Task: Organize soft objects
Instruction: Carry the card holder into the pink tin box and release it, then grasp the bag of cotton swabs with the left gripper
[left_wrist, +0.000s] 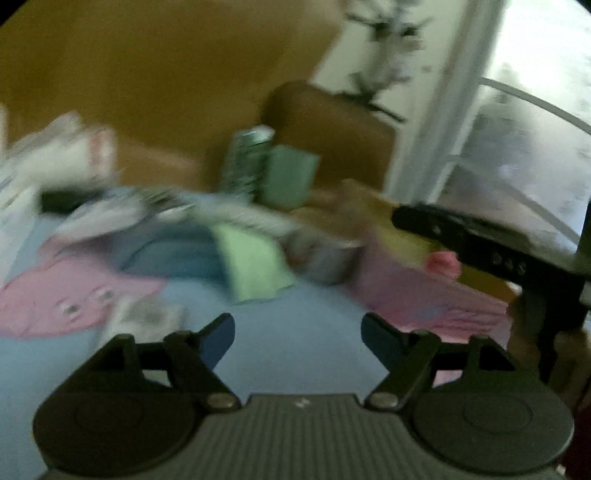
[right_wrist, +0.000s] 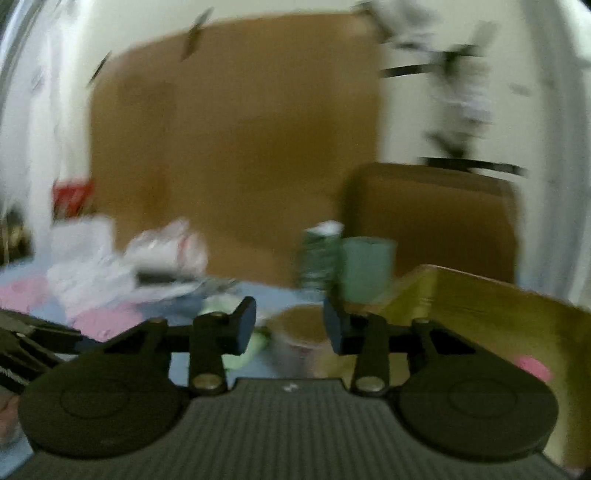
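Everything is motion-blurred. My left gripper (left_wrist: 297, 328) hangs open over the blue sheet (left_wrist: 295, 362), with nothing between its fingers. Beyond it lies a heap of soft things: a pink plush with eyes (left_wrist: 66, 299), a blue cloth (left_wrist: 177, 254), a light green cloth (left_wrist: 251, 262) and a pink cloth (left_wrist: 424, 299). In the right wrist view my right gripper (right_wrist: 289, 321) stands open and empty, its jaws a moderate way apart. Behind its gap sits a round tub (right_wrist: 299, 332), with the green cloth (right_wrist: 243, 350) to its left. At the right an open cardboard box (right_wrist: 480, 306) holds a small pink item (right_wrist: 532, 365).
A patterned roll (right_wrist: 321, 258) and a teal block (right_wrist: 365, 269) stand against the brown headboard (right_wrist: 240, 147). White plastic bags (right_wrist: 110, 266) are piled at the back left. A brown cushion (left_wrist: 332, 133) stands in the corner, and a black tool frame (left_wrist: 480, 243) crosses the right side.
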